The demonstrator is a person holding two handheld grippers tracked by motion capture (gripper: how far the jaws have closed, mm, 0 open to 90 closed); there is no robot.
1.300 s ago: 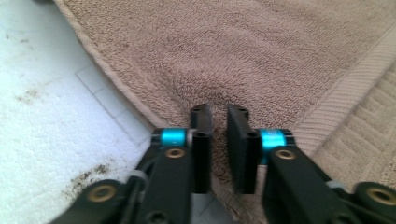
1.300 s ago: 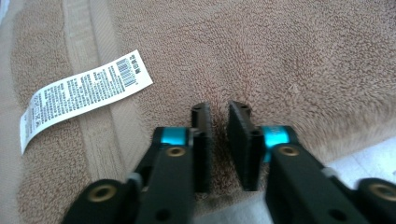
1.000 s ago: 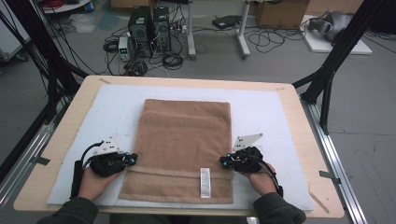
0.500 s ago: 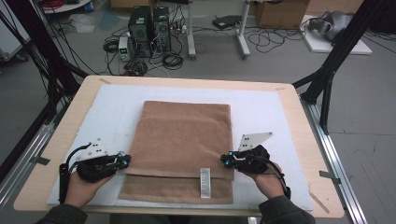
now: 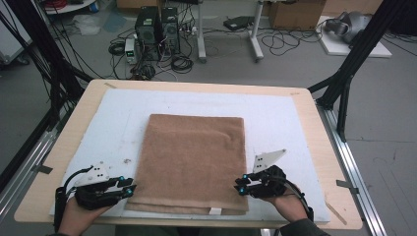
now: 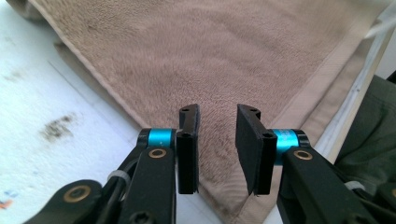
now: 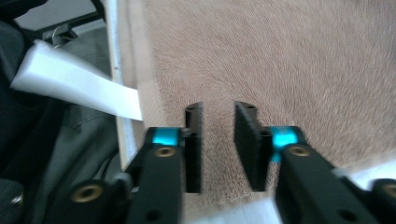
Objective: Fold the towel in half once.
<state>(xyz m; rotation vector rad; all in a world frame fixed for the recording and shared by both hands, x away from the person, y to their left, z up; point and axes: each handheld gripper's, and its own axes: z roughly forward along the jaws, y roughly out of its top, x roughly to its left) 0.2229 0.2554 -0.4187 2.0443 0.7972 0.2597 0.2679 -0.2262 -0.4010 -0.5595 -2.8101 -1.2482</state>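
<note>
A brown folded towel (image 5: pixel 194 162) lies flat on the white mat (image 5: pixel 118 123). My left gripper (image 5: pixel 129 191) is at the towel's near left corner, and my right gripper (image 5: pixel 241 187) is at its near right edge. In the left gripper view the left gripper (image 6: pixel 217 149) is open, low over the towel (image 6: pixel 210 56) beside its hemmed corner. In the right gripper view the right gripper (image 7: pixel 217 147) is also open above the towel (image 7: pixel 280 60), with nothing between the jaws. A white label (image 7: pixel 79 88) sticks out past the towel's near edge; the label (image 5: pixel 215 211) is small in the high view.
The mat covers a wooden table (image 5: pixel 74 123) with metal rails along both sides. Computer towers (image 5: pixel 157 24), cables and boxes stand on the floor beyond the far edge. A person's hands hold both grippers at the near edge.
Both grippers have moved toward the near edge of the table. The towel's upper layer now reaches almost to its near edge and covers most of the white label.
</note>
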